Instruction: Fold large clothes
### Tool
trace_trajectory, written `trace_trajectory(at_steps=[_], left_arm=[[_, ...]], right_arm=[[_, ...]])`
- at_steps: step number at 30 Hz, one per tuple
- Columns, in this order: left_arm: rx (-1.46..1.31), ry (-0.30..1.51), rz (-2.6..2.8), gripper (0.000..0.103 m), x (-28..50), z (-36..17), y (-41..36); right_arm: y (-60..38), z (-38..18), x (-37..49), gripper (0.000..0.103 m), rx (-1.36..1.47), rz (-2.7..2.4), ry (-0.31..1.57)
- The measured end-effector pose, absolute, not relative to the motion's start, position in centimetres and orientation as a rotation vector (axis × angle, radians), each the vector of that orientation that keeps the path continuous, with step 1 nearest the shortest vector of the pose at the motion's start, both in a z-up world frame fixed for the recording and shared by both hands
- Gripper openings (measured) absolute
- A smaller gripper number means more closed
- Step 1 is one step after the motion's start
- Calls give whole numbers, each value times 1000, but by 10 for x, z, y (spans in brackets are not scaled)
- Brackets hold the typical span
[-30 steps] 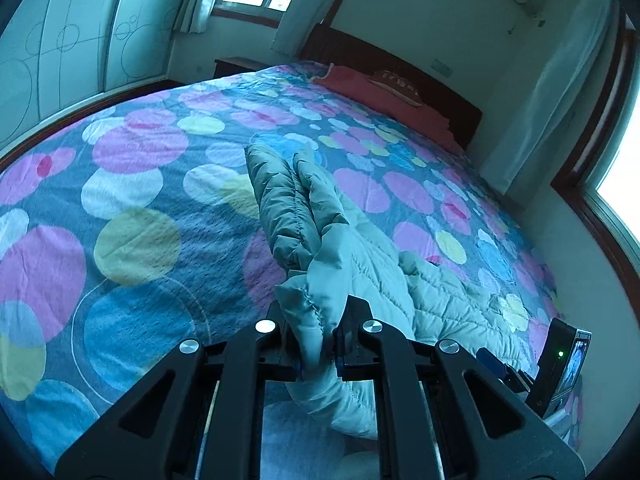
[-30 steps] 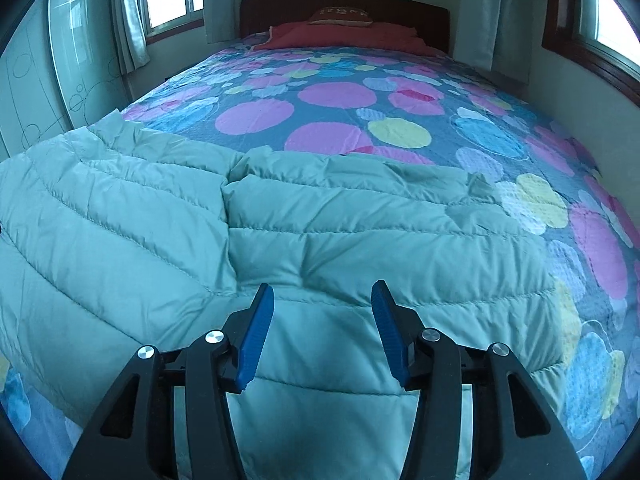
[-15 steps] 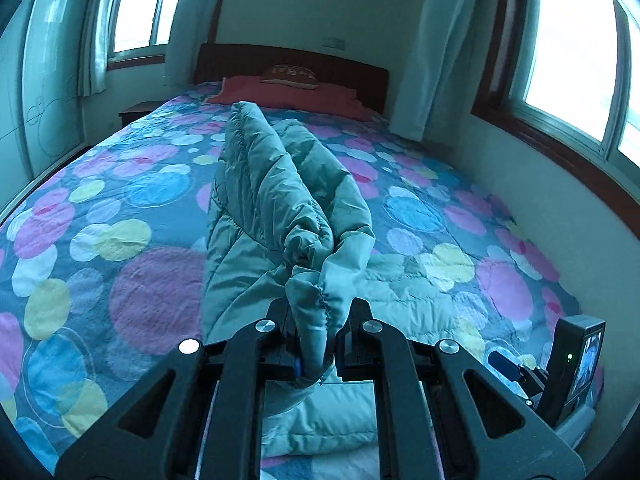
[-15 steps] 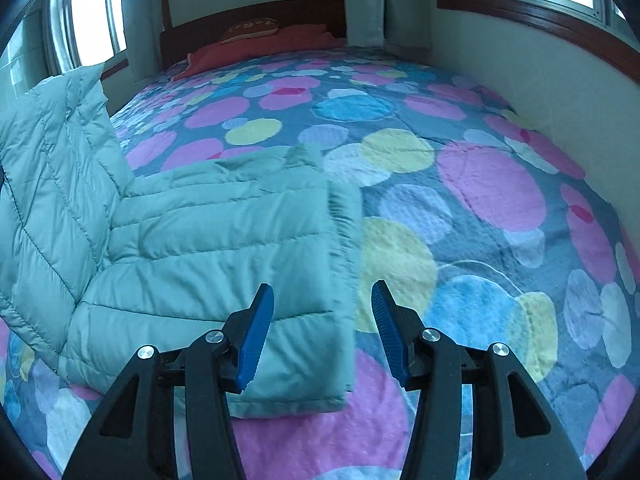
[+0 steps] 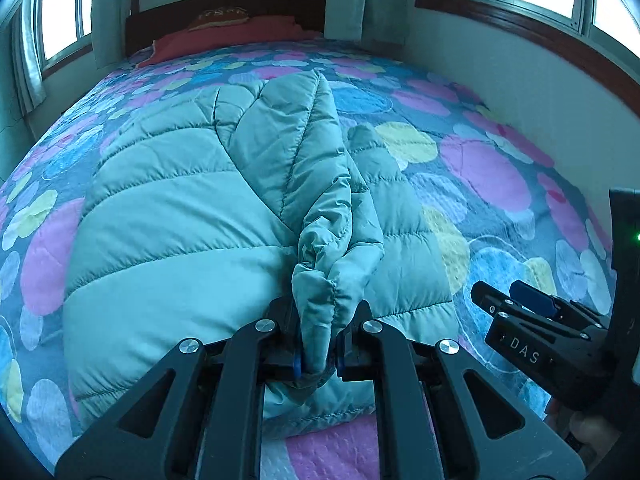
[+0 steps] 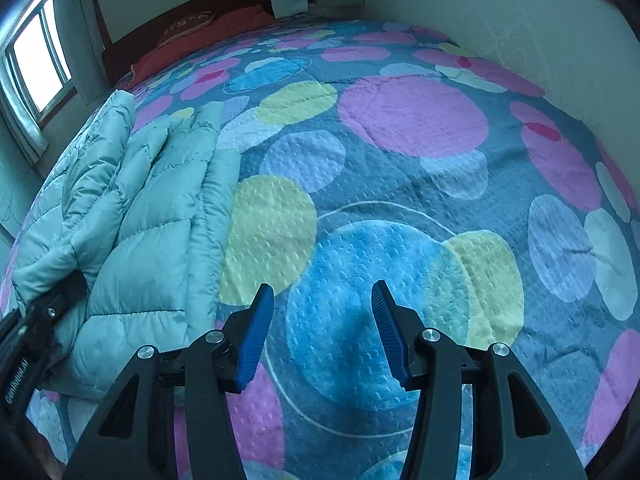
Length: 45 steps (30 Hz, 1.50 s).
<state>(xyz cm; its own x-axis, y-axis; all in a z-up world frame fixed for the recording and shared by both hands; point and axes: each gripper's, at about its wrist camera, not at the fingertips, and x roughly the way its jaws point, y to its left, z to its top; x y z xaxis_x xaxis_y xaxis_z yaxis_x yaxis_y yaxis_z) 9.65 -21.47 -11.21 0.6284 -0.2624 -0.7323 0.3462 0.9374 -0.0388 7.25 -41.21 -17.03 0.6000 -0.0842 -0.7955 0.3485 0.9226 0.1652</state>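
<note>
The puffy mint-green quilted jacket point(image 5: 192, 216) lies on the bed with the spotted blue, pink and yellow cover point(image 6: 400, 184), and its bunched sleeve end is pinched tight in the left gripper point(image 5: 318, 354). The sleeve should be laid flat across the jacket before it is let go. The right gripper point(image 6: 322, 332) is held apart and empty over bare cover, where much room is left beside the jacket's right edge.

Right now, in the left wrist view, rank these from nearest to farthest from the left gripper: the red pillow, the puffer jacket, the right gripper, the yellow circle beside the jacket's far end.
1. puffer jacket: pinched in the left gripper jaws.
2. right gripper: low at the right edge, over the bedspread.
3. yellow circle: mid-bed, right of the jacket's far end.
4. red pillow: at the headboard, farthest.
</note>
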Motion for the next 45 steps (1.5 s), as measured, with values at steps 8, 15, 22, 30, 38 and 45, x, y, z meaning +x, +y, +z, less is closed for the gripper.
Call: trace_trajectory(at_steps=[8, 15, 22, 30, 38, 45], left_arm=[[128, 832, -355, 10, 98, -126, -222], [125, 832, -366, 11, 97, -122, -220], [125, 829, -377, 14, 92, -117, -220], [68, 807, -464, 44, 63, -90, -206], [-49, 736, -450, 55, 45, -53, -144], [-336, 746, -262, 57, 89, -51, -56]], right_arm=[[-415, -182, 76, 51, 340, -256, 921], [-411, -182, 76, 51, 305, -267, 921], [-405, -183, 75, 51, 255, -288, 924], [-405, -177, 65, 51, 249, -311, 923], [-398, -152, 62, 51, 253, -298, 881], [-381, -125, 77, 51, 285, -227, 827]])
